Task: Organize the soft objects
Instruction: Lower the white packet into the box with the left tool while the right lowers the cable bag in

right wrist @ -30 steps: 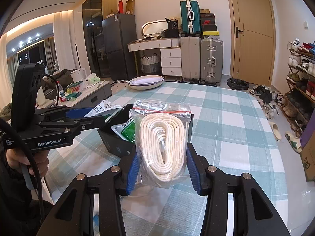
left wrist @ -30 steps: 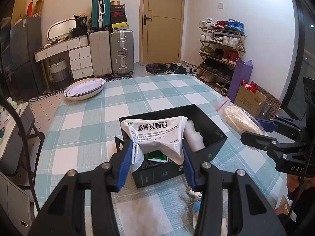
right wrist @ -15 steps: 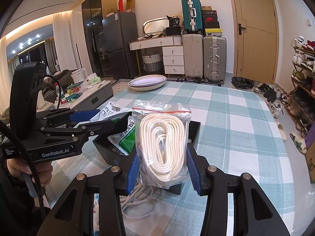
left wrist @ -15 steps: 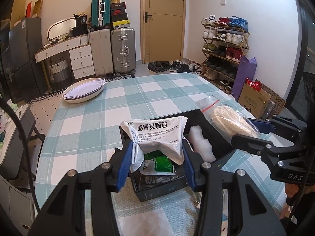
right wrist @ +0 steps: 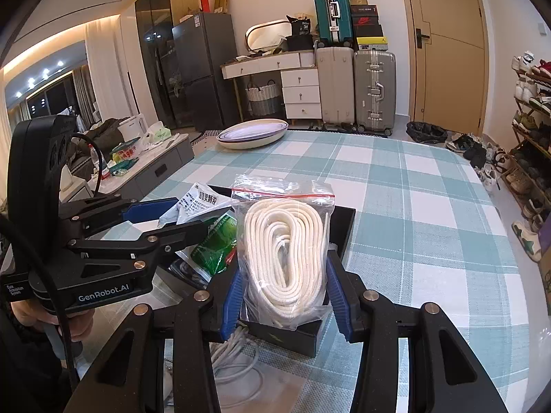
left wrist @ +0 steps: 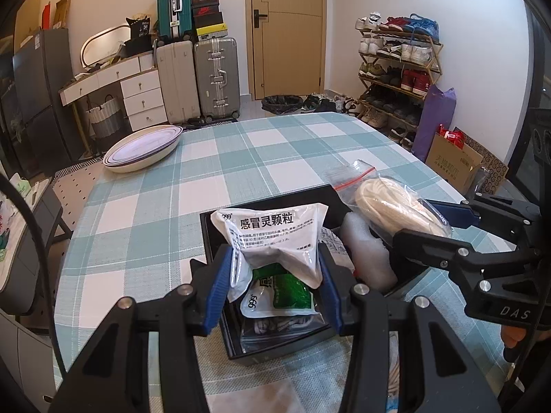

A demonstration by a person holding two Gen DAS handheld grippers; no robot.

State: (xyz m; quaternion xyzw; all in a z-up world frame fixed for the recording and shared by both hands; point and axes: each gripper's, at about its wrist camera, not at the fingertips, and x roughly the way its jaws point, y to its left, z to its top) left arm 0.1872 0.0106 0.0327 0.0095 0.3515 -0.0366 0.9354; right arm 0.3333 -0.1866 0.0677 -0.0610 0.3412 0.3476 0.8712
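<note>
My left gripper is clamped on a white medicine pouch printed with black characters; the blue pads press its two sides, and the jaws stand only as far apart as the pouch is wide. It hangs above the near end of the black box, my landmark on the checked tablecloth. My right gripper is closed the same way on a clear zip bag of white rope, its red seal strip at the top, held upright over the box's right half.

Down in the box, under my left pouch, lie a green-and-white sachet and a clear bag with something dark in it. Beside them, toward the right end of the box, sits a white foam-like wad. Nearer than the box, a loose white cord lies on the cloth, partly hidden behind my fingers. A hand grips the left tool's handle at the left edge of the right view.

Beyond the box the cloth is bare up to a shallow oval basin at the far left corner. Past the table, well behind the box, stand suitcases, a white drawer unit, a door and, to the right, a shoe rack.
</note>
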